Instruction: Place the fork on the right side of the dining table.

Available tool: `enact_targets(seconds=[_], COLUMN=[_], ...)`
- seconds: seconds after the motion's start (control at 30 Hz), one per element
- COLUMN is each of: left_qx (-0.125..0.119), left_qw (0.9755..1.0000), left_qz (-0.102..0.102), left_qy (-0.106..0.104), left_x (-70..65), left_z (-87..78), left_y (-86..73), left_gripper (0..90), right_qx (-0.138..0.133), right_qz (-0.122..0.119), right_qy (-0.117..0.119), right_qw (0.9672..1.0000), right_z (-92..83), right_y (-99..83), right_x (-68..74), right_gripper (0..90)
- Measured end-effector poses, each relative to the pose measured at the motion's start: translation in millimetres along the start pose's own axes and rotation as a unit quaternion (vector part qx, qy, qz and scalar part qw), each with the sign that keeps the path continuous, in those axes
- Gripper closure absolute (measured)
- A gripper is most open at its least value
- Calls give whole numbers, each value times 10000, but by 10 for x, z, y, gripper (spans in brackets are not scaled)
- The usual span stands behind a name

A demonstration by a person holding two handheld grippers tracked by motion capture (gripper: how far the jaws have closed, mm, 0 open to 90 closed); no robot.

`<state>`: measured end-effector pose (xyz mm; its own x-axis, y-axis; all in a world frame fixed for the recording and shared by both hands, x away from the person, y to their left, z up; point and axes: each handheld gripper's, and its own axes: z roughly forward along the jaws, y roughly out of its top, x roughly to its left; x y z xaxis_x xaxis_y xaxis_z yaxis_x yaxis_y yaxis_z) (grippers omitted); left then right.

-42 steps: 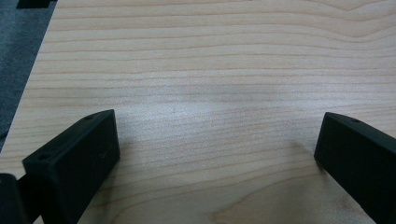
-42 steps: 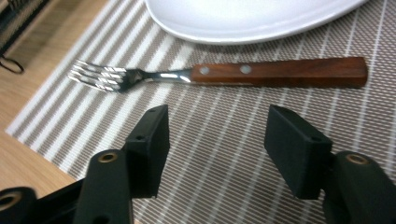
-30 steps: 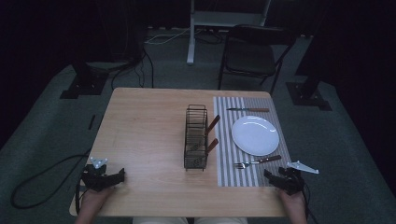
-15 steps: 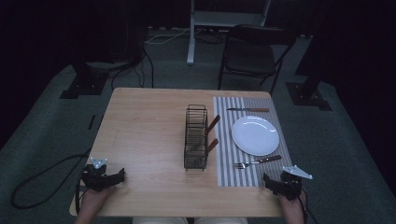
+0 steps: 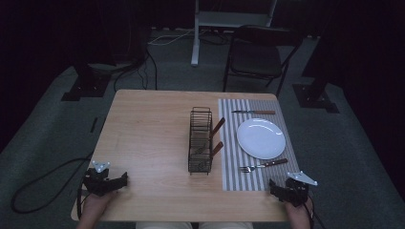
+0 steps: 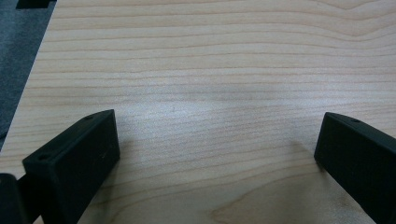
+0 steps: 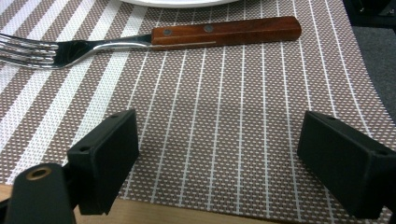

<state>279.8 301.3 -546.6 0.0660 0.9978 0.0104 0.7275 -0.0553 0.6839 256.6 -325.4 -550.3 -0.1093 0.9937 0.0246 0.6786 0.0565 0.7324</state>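
- The left gripper (image 5: 106, 180) sits at the near left corner of the wooden bench (image 5: 153, 138), held by a hand (image 5: 95, 202); in the left gripper view its two black fingers (image 6: 74, 158) stand wide apart with nothing but bare wood grain between them.
- The right gripper (image 5: 290, 189) rests at the near right corner, at the near edge of the striped placemat (image 5: 248, 176); its fingers (image 7: 105, 158) are spread wide and hold nothing, with only the mat's weave between them.
- Just ahead of the right fingers lies a fork (image 7: 154, 39) with a wooden handle, flat on the mat, tines pointing to the left of that view.
- Beyond the fork is a white plate (image 5: 261, 138), its rim (image 7: 180, 2) just past the fork's handle.
- Farther still, at the mat's far edge, lies a knife (image 5: 253, 112) with a wooden handle.
- Well ahead and to the left of the right fingers stands a dark wire rack (image 5: 200, 140), beside the mat's left edge; two wooden handles (image 5: 217, 128) stick out of it towards the plate.
- A folding chair (image 5: 260, 55) stands on the floor past the bench.
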Motion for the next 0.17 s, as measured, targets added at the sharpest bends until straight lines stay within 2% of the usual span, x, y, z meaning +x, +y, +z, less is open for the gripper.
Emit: enact_targets(seconds=[0.17], left_qx=[0], left_qw=[10000], left_qz=[-4], left_qy=[0], left_x=[-1], left_z=[0], left_y=[0], left_gripper=[4], right_qx=[2], right_qz=[22], right_qy=[15], right_qw=[10000], right_z=[1], right_y=[0], right_x=[-8], right_gripper=[123])
